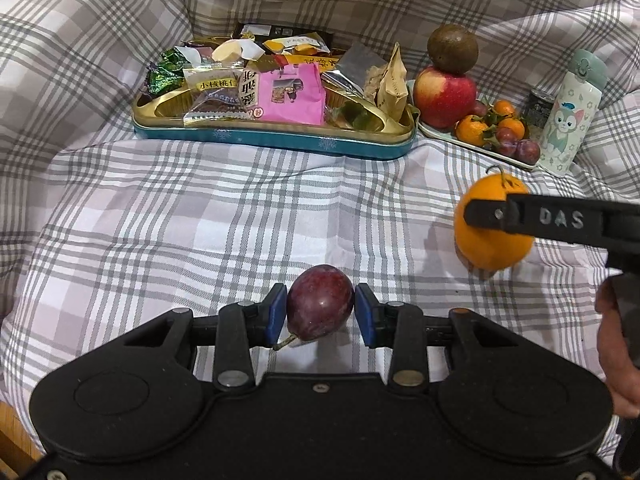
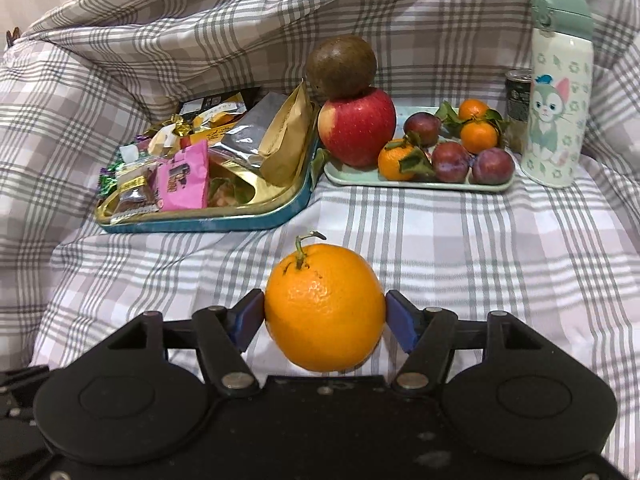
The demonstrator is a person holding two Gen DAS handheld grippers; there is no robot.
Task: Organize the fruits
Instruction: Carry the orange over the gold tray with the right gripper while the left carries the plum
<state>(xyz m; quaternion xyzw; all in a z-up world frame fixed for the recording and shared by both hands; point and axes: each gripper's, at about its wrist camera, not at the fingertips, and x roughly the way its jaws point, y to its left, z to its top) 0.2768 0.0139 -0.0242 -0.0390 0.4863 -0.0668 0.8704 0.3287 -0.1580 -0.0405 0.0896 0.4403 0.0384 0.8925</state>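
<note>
My left gripper [image 1: 320, 310] is shut on a dark purple plum [image 1: 319, 301], low over the checked cloth. My right gripper [image 2: 325, 316] is shut on a large orange [image 2: 325, 307] with a short stem; in the left wrist view the orange [image 1: 494, 246] and one right finger [image 1: 520, 216] show at the right. A pale green tray [image 2: 360, 178] at the back holds a red apple [image 2: 357, 126] with a brown round fruit [image 2: 342, 65] on top, small tangerines [image 2: 478, 135] and plums [image 2: 450, 161]. The tray also shows in the left wrist view [image 1: 472, 145].
A teal and gold tin [image 1: 276, 140] full of wrapped snacks stands left of the fruit tray, also in the right wrist view [image 2: 224, 218]. A white bottle with a cat print [image 2: 558, 88] and a dark can [image 2: 518, 108] stand right of the tray. Checked cloth rises in folds behind.
</note>
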